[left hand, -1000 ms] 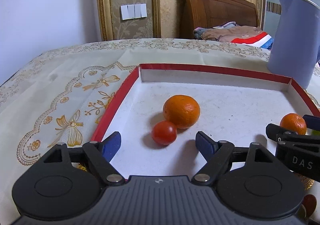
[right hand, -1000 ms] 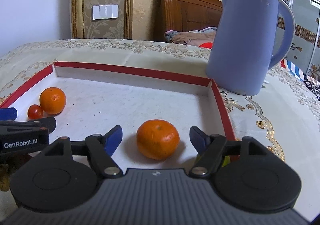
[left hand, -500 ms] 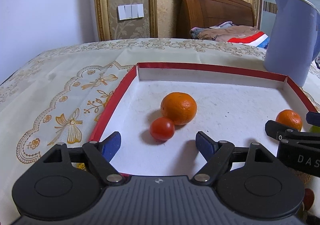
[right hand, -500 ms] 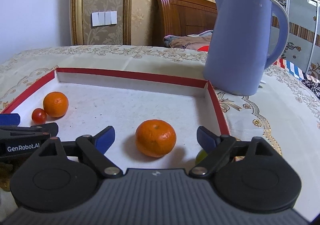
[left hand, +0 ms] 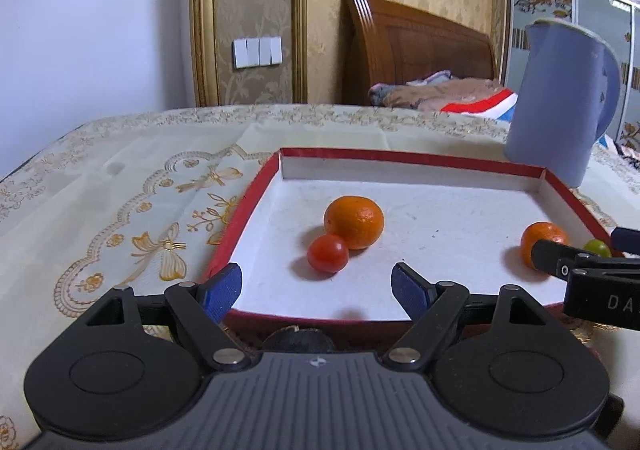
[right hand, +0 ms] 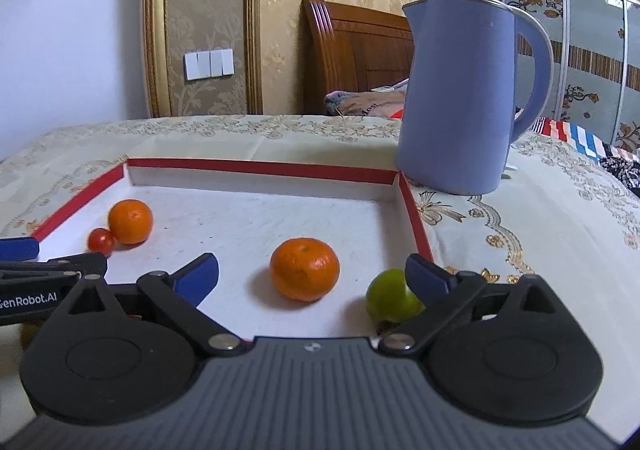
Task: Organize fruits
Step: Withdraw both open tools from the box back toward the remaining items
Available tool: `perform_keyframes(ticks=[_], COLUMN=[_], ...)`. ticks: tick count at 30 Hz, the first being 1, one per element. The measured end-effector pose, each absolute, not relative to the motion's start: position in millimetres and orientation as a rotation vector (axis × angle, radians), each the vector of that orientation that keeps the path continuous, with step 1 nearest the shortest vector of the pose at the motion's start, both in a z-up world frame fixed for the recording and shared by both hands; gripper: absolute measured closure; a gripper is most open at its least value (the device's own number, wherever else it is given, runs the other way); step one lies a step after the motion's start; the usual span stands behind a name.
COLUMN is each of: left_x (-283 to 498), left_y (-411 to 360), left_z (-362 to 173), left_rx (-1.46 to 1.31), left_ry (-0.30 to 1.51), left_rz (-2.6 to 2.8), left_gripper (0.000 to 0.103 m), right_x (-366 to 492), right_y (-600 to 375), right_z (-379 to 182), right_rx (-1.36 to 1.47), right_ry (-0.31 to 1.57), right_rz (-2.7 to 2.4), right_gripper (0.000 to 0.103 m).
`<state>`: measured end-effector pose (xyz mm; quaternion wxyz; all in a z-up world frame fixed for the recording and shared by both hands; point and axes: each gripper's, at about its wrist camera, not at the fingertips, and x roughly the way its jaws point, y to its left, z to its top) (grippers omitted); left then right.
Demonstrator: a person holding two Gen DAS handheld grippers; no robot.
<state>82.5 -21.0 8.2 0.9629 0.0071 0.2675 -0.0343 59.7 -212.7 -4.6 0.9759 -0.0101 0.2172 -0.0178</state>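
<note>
A red-rimmed white tray (left hand: 256, 190) (right hand: 412, 206) lies on the table. In it sit an orange (left hand: 354, 222) (right hand: 130, 221) touching a small red tomato (left hand: 328, 253) (right hand: 101, 240), and a second orange (right hand: 305, 269) (left hand: 540, 236) near the right side. A green fruit (right hand: 388, 296) (left hand: 597, 248) lies by the tray's front right corner. My left gripper (left hand: 318, 288) is open and empty at the tray's front edge. My right gripper (right hand: 312, 278) is open and empty, just in front of the second orange.
A blue kettle (right hand: 468, 98) (left hand: 560, 102) stands behind the tray's far right corner. A dark round object (left hand: 298, 338) lies on the table under the left gripper. An embroidered cream tablecloth (left hand: 120, 190) covers the table. A wooden headboard (left hand: 412, 50) is behind.
Both grippers have drawn back and risen from the tray. The right gripper has opened wider, and the green fruit now shows by its right finger.
</note>
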Motion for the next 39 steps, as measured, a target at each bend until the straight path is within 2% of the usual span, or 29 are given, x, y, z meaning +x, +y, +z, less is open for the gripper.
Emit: perform_keyframes(ticks=[13, 17, 39], left_x=[63, 57, 12], left_y=[-21, -17, 5], left_z=[10, 11, 2], left_rx=[0.052, 0.043, 0.028], left_ry=[0.501, 0.485, 0.545], left_rz=[-0.08, -0.076, -0.17], left_gripper=[0.02, 0.017, 0.017], right_x=[50, 39, 6], right_y=[-222, -228, -244], right_z=[-6, -3, -7], right_rx=[0.025, 0.054, 0.143], right_ry=[0.439, 0.411, 0.438], right_rz=[-0.046, -0.044, -0.005], right_gripper=[0.002, 0.001, 0.0])
